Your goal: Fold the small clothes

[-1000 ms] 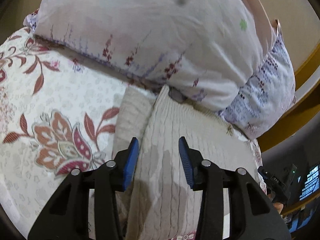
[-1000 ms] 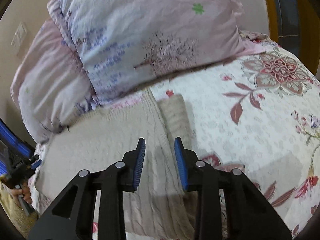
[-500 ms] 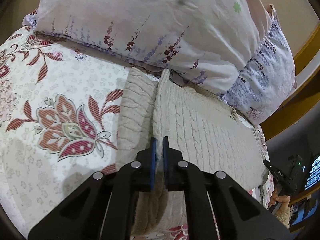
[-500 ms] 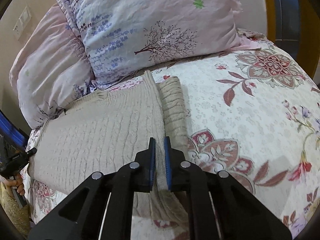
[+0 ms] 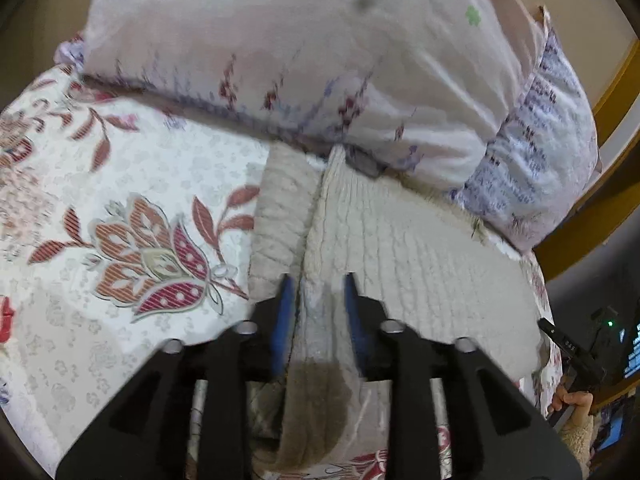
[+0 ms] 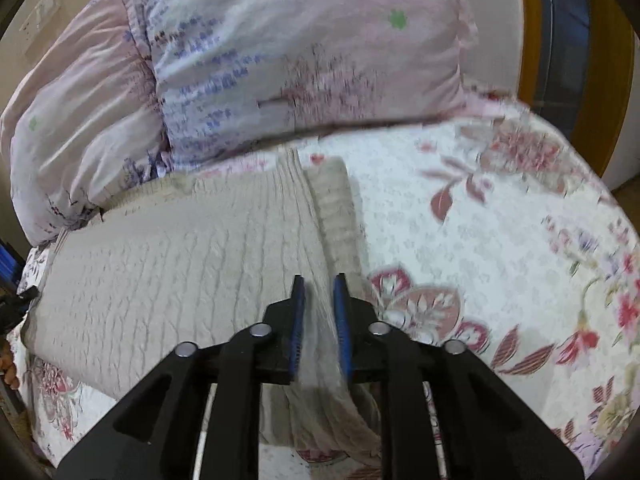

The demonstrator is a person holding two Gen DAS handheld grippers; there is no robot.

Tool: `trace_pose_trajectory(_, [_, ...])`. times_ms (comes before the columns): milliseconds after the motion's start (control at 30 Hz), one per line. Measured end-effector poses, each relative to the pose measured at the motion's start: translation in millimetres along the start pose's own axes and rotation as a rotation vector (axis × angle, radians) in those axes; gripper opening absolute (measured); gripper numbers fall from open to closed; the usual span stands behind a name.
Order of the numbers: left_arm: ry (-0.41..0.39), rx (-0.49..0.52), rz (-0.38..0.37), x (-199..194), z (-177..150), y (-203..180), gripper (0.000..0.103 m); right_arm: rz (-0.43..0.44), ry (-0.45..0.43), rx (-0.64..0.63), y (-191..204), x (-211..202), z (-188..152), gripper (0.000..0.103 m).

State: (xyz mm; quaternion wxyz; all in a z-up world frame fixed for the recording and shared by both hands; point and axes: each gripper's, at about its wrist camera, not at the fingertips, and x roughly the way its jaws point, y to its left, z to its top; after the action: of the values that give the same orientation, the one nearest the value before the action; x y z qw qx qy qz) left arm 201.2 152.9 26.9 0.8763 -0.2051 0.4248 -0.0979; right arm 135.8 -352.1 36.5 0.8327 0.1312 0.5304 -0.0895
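While both grippers' fingers stand apart, left gripper [image 5: 316, 308] and right gripper [image 6: 320, 312] straddle the beige cable-knit sweater's [image 6: 168, 272] raised fold, lower centre.

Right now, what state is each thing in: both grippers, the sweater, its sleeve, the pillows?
left gripper: open, fingers astride the sweater's folded edge.
right gripper: open, fingers astride the same edge.
beige knit sweater: lying flat on the bedspread, partly folded.
sleeve: lying flat along the body's side.
pillows: stacked at the head of the bed, over the sweater's far edge.
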Motion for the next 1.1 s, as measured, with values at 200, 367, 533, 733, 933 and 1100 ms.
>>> trace_pose_trajectory(200, [-0.086, 0.096, -0.040, -15, -1, -35, 0.054, 0.073, -0.042, -0.100, 36, -7, 6, 0.026])
trace_pose_trajectory(367, [-0.035, 0.169, -0.049, 5, -9, -59, 0.058, 0.114, -0.002, -0.179, 75, 9, 3, 0.028])
trace_pose_trajectory(533, [0.057, 0.192, -0.003, 32, -21, -59, 0.060, 0.037, 0.071, -0.284, 96, 39, -6, 0.050])
trace_pose_trajectory(733, [0.050, 0.180, -0.041, 28, -18, -58, 0.066, 0.022, 0.097, -0.253, 100, 42, 3, 0.052])
trace_pose_trajectory(933, [-0.025, -0.021, -0.119, -4, 7, -15, 0.073, 0.103, 0.041, -0.227, 118, 27, 3, 0.052])
trace_pose_trajectory(1100, [-0.028, -0.164, -0.118, -10, 22, 19, 0.074, 0.156, 0.043, -0.275, 151, 30, -2, 0.056])
